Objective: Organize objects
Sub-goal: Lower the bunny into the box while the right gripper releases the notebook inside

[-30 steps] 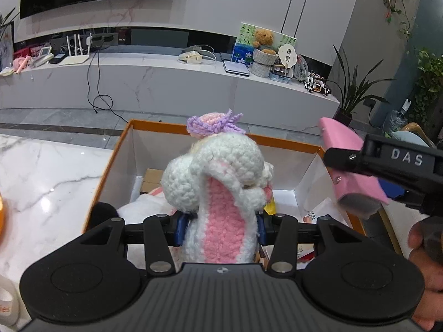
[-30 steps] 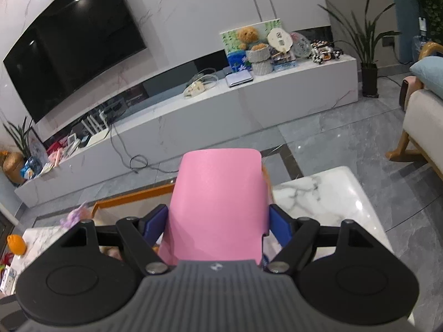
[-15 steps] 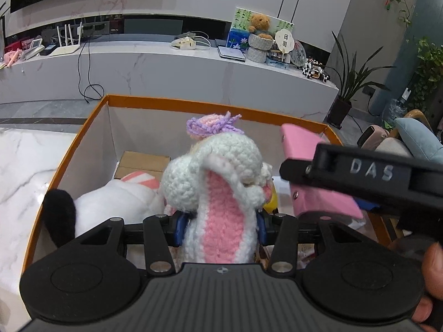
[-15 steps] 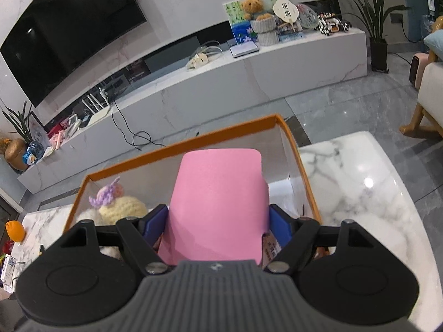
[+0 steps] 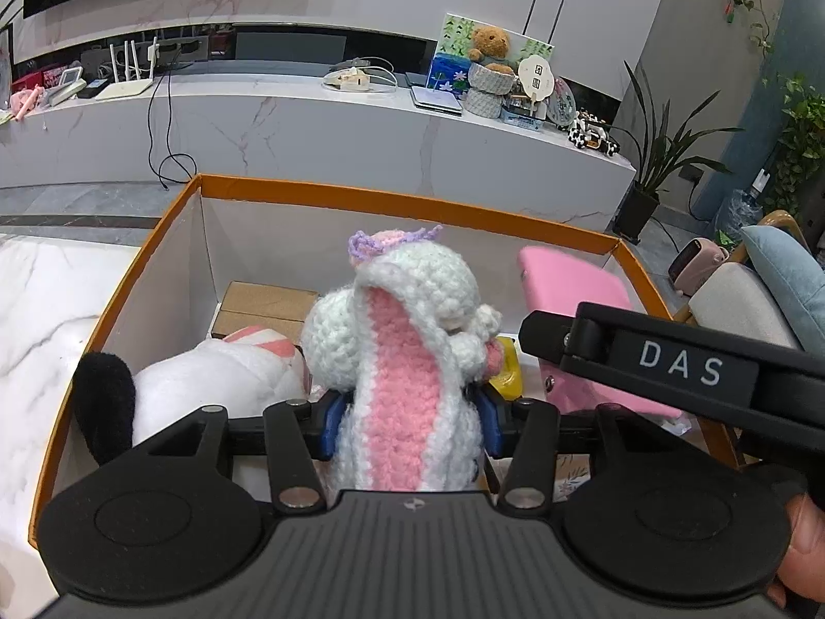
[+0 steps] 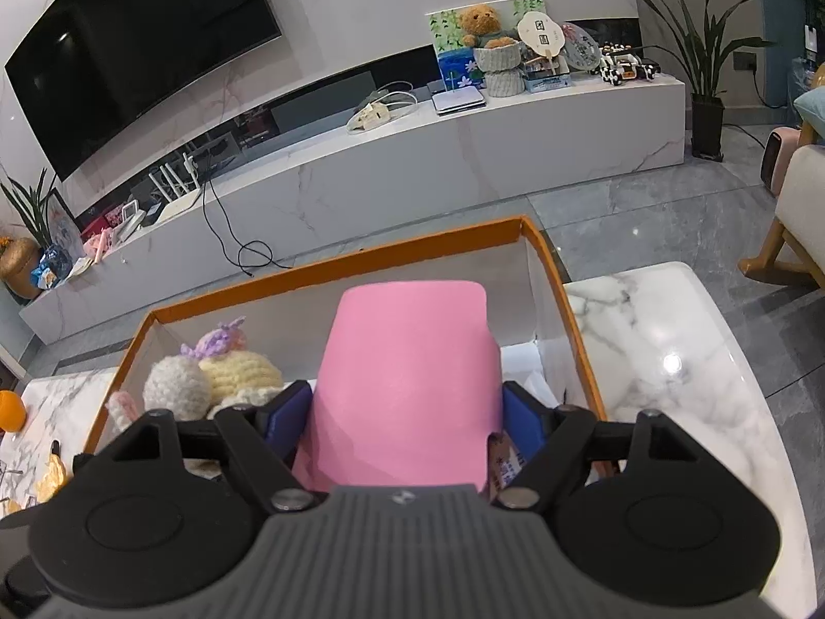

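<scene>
Bunny (image 5: 407, 361), crocheted white and pink, sits between the left gripper's (image 5: 410, 425) blue pads inside the orange-rimmed box (image 5: 392, 198); the jaws are opening, pads still at its sides. The right gripper (image 6: 407, 418) is clamped on a pink case (image 6: 407, 381), also over the box, beside a white plush (image 5: 216, 376).

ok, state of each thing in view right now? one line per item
left gripper: jaws opening, crochet bunny between them
crochet bunny: upright, inside the box
right gripper: shut on pink case
pink case: held over the box interior
orange-rimmed box: open-topped, partly filled
plush toy: lying in box
</scene>
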Demonstrator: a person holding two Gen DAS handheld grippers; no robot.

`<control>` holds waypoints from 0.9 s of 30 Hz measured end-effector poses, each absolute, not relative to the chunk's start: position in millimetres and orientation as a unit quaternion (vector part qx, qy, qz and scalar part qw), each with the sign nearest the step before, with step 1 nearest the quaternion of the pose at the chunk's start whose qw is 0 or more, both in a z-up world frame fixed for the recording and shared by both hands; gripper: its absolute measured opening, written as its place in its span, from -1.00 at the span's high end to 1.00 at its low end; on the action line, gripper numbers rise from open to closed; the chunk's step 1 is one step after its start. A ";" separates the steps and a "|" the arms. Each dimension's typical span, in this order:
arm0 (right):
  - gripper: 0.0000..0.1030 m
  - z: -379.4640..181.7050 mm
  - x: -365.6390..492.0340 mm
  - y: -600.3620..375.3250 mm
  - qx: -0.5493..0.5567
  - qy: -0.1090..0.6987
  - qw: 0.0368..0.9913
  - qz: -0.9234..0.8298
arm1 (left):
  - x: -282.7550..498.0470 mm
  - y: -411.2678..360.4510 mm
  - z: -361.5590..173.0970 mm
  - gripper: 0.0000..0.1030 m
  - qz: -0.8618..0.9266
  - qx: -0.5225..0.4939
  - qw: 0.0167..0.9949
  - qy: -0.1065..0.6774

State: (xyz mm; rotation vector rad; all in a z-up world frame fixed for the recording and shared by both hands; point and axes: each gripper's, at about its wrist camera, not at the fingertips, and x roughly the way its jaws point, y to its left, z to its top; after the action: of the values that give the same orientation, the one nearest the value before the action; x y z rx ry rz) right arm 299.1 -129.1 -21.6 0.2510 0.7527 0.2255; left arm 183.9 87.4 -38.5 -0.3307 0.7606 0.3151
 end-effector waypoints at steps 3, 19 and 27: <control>-0.54 -21.5 299.3 -130.4 0.124 0.363 0.917 0.106 | 182.3 91.5 -36.3 -0.20 0.151 -0.173 0.901 0.368; -0.54 -10.0 298.3 -143.4 0.162 0.357 0.913 0.112 | 151.8 107.5 2.7 -0.43 0.184 -0.172 0.917 0.310; -0.54 -6.5 296.2 -142.7 0.170 0.358 0.911 0.113 | 136.7 106.5 17.0 -0.43 0.239 -0.126 0.911 0.310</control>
State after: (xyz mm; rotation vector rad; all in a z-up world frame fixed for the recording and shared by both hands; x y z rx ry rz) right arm 296.2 -142.7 -6.5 0.3509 0.7379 0.2339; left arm 136.7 106.5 17.0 -0.2602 0.6386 0.4932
